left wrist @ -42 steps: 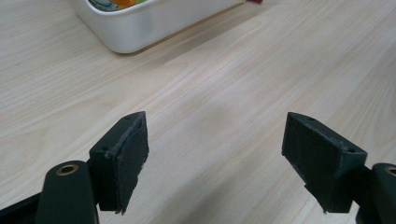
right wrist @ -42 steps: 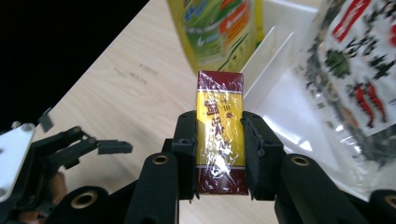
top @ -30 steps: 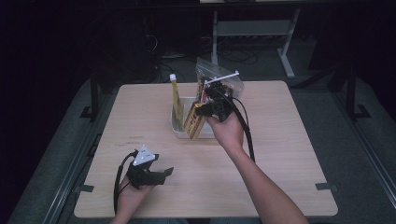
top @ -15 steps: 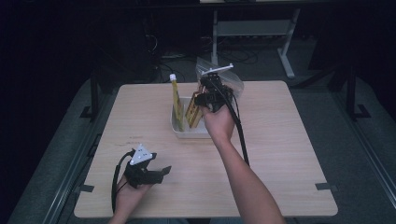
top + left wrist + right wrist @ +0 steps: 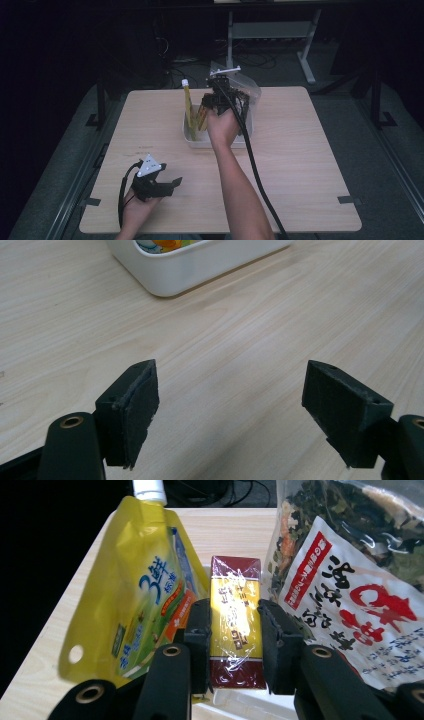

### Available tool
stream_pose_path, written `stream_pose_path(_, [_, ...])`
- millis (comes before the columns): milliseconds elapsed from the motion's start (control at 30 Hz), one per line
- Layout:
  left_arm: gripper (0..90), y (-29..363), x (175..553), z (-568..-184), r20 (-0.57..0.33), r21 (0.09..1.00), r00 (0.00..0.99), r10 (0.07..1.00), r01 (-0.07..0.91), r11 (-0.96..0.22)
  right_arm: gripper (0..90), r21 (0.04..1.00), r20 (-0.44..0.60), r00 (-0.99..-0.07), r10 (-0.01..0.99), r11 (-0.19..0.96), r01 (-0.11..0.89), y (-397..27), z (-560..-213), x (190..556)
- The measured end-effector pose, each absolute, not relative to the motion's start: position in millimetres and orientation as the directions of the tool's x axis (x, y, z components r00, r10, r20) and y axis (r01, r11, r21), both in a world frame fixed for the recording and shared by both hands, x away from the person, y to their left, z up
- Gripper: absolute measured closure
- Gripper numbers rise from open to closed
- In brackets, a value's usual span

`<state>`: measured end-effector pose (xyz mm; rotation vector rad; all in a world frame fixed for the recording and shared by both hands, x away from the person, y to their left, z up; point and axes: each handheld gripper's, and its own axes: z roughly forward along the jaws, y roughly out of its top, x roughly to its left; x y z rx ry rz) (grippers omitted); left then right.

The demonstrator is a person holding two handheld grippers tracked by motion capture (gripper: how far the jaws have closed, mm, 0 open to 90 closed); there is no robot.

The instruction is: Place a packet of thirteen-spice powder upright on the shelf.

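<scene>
We grip the box over the tub.
Our right gripper clamps it between pouch and bag; our left gripper rests wide near the table's front-left corner.

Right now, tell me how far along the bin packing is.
Done: the yellow spout pouch and the dried-vegetable bag stand in the white bin. In hand: the right gripper clamps the red-and-gold box between them. Left: lower it in and let go. The left gripper rests open.
</scene>
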<state>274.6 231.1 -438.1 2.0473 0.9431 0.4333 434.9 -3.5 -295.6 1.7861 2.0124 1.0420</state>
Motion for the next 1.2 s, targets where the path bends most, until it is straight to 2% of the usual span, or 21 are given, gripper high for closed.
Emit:
stream_pose_path(533, [22.3,232,274,-437,-0.021,0.800,0.662,0.749,0.461,-0.385,68.3,0.644,0.310,-0.122,0.943,-0.114,0.757,6,-314,439])
stream_pose_path(933, [22.4,234,273,-437,-0.023,0.801,0.662,0.750,0.461,-0.382,68.0,0.657,0.282,-0.070,0.957,-0.139,0.741,13,-321,435])
stream_pose_path(1200, [22.5,234,272,-436,-0.020,0.801,0.663,0.749,0.458,-0.385,67.0,0.659,0.278,-0.088,0.957,-0.123,0.742,15,-321,436])
